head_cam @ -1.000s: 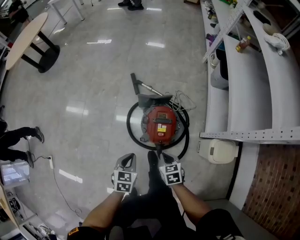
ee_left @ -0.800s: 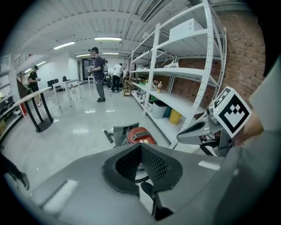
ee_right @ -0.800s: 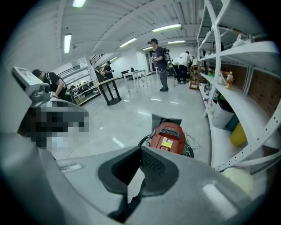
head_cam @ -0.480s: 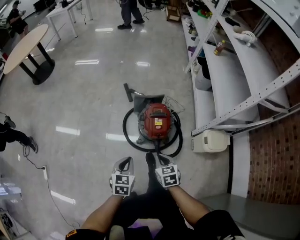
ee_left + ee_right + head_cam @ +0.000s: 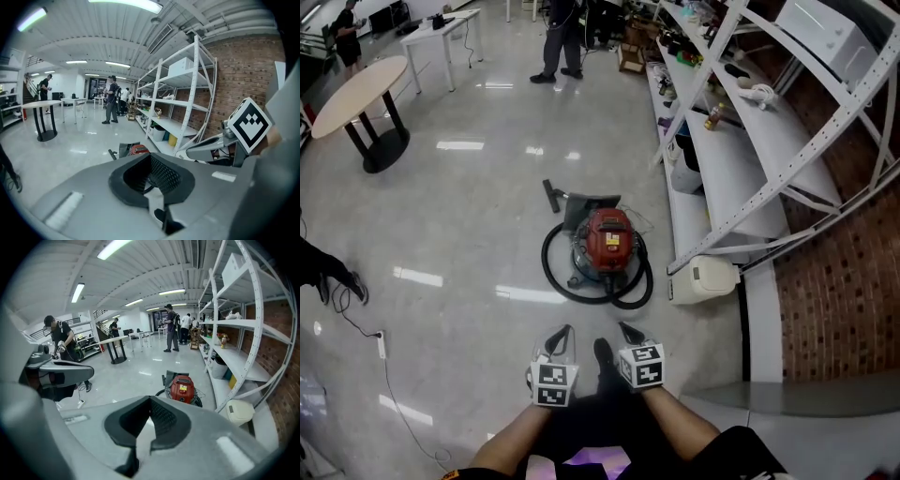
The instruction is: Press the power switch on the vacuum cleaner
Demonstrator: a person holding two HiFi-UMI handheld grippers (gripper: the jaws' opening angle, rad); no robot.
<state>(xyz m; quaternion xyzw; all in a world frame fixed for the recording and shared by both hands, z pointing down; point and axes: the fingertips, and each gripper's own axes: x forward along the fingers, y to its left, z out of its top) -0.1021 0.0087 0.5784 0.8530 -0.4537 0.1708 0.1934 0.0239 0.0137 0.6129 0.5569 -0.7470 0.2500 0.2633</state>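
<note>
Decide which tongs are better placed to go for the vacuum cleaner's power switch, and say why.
Right, narrowly. Both are far off, but the right tongs line up with the red vacuum cleaner ahead; the left tongs sit off to its side.

floor [image 5: 459, 216]: polished, glossy, mirrored the ceiling lights
vacuum cleaner [image 5: 608, 240]: red plastic body, slight sheen
hose [image 5: 547, 268]: black, matt
shelving [image 5: 727, 178]: white painted metal, perforated uprights
wall [image 5: 839, 281]: bare brick, rough, matt
left gripper [image 5: 560, 336], right gripper [image 5: 627, 331]: grey plastic shells, smooth, matt
pads [image 5: 161, 176]: black, fine mesh texture
table top [image 5: 349, 94]: pale, smooth, wood-look
</note>
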